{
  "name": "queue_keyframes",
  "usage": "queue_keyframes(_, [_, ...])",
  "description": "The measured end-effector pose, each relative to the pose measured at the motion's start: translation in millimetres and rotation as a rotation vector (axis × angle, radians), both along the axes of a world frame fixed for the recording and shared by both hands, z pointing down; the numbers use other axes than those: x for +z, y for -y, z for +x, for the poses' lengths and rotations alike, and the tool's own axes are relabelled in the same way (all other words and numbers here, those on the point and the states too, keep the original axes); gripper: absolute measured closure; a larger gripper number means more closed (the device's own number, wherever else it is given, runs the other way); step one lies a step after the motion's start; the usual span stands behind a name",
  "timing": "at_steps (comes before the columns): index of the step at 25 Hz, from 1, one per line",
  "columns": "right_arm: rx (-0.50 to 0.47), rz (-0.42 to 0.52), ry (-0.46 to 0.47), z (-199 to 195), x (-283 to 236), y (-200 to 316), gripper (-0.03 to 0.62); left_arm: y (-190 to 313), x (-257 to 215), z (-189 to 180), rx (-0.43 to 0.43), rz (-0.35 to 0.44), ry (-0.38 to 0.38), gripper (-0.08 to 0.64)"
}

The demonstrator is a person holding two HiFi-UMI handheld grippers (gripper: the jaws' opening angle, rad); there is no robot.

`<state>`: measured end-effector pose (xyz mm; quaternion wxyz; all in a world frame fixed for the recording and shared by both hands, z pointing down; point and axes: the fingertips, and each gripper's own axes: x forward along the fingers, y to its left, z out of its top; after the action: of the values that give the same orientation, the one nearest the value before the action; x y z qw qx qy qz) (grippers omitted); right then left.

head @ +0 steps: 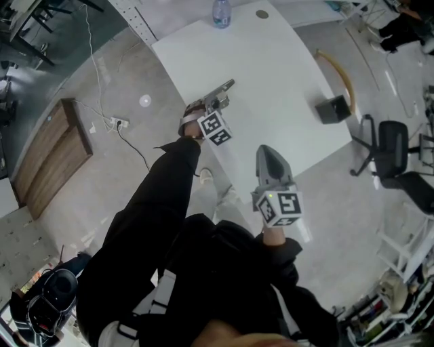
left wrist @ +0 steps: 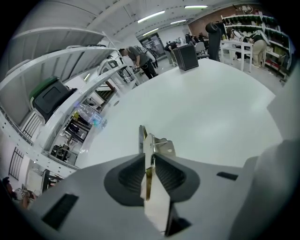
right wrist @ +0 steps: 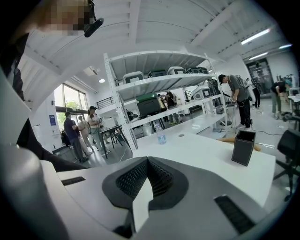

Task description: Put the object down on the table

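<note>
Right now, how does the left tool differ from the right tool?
The left tool grips a thin metal piece between its jaws; the right tool is shut on nothing. The left tool reaches over the white table; the right tool sits nearer the person. Both carry a marker cube.

The white table (head: 271, 81) had a broad, mostly bare top with rounded corners. A clear water bottle (head: 222, 13) stood upright at its far edge, with a small round hole (head: 262, 13) in the top just beside it. A black box (head: 333, 109) stood near the right edge. A curved wooden piece (head: 337, 73) ran along that edge near the box; whether it rested on the top was unclear.
</note>
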<state>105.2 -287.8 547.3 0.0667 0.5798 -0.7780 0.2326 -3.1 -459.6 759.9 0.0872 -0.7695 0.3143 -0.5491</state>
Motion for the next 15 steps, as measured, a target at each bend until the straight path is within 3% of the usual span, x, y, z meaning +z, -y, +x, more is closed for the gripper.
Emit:
queue_keyframes(5, [-0.009,-0.012,0.005,-1,2,-4,0.6,-7,4,2,-0.019,-0.061,-0.038,0.442])
queue_keyframes(15, [-0.023,0.013,0.008,-4,-6,-12,0.6,-12,-19,1,-0.02,-0.015,-0.043,0.431])
